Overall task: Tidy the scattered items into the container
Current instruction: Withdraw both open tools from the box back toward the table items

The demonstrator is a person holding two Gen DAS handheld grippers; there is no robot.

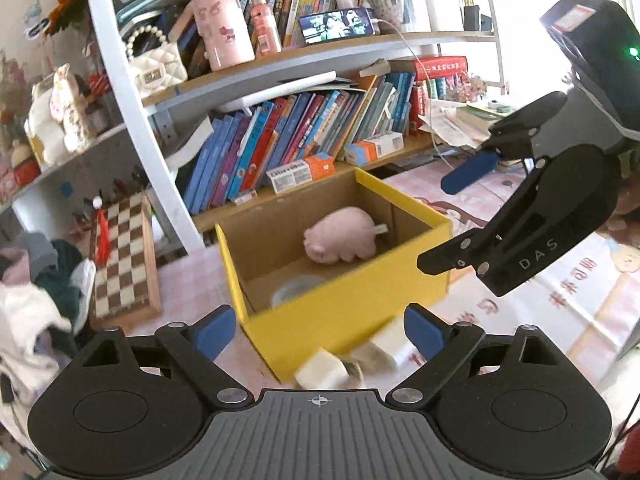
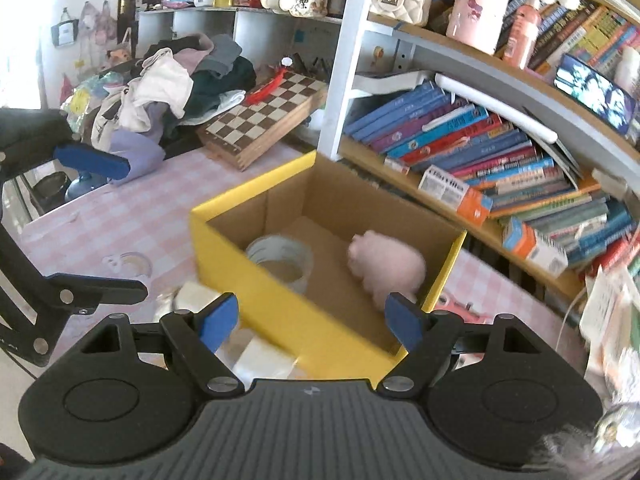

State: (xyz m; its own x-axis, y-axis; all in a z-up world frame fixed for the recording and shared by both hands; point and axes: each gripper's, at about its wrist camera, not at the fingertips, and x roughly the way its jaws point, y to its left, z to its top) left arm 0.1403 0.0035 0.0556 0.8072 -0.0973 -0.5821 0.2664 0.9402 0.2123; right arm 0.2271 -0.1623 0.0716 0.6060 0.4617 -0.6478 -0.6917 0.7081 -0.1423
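A yellow box (image 1: 340, 332) with a brown cardboard inside stands on the pink checked tabletop. In it lie a pink plush pig (image 1: 340, 240), slightly blurred, and a roll of tape (image 1: 296, 290). My left gripper (image 1: 320, 334) is open just before the box's near wall, with nothing between its fingers. Two white blocks (image 1: 322, 372) lie on the table against that wall. My right gripper (image 2: 311, 320) is open and empty over the box's (image 2: 248, 196) near corner, with the pig (image 2: 386, 268) and tape roll (image 2: 280, 258) ahead of it. One white block (image 2: 262, 360) lies under it.
A bookshelf (image 1: 304, 136) full of leaning books runs close behind the box. A folded chessboard (image 1: 124, 256) and a heap of clothes (image 2: 172, 80) lie to the left. A pink tool (image 2: 456, 304) lies beside the box's right side. Papers (image 1: 460, 124) are piled at the far right.
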